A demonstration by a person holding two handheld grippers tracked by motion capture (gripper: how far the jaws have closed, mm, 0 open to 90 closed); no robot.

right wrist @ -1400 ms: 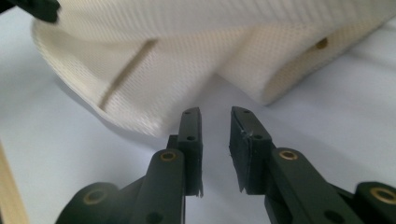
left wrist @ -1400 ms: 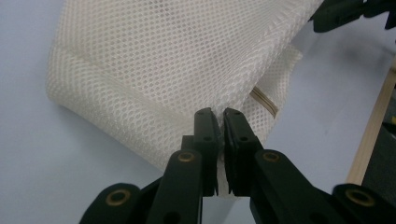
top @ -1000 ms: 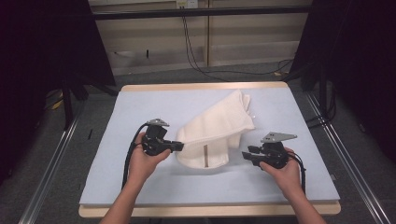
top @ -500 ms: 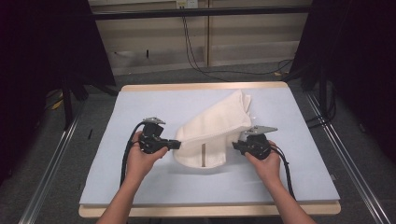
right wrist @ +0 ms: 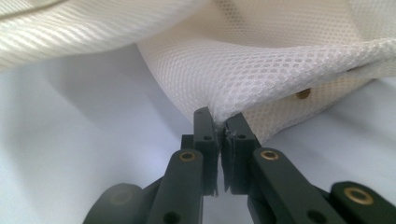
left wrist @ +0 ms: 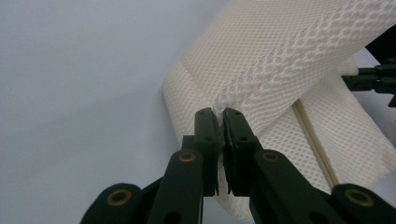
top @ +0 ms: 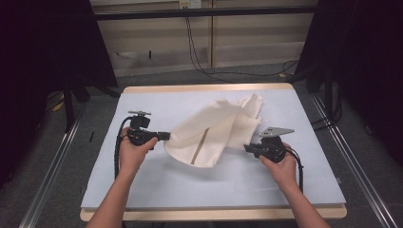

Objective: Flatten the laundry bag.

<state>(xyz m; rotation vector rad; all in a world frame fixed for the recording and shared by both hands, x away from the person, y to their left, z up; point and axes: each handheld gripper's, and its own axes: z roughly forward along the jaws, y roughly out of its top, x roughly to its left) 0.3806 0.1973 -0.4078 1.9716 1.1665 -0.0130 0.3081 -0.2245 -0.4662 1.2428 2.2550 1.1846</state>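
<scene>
The white mesh bag (top: 216, 133) lies in the middle of the bench (top: 142, 190). The left claw (top: 164, 136) pinches its left edge. The right claw (top: 248, 148) has just been closing and pinches its right edge.

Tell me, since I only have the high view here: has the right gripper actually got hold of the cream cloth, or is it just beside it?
Observer: It has it. The right gripper has just been closing, and its jaws now pinch an edge of the cream mesh cloth.
Operator: And the left one?
Observer: The left gripper is shut on a raised fold of the cloth, which runs up and away from the jaws.
Operator: Is the cloth plain weave?
Observer: No, an open mesh of small holes; the left gripper view also shows a thin tan strip running along it.
</scene>
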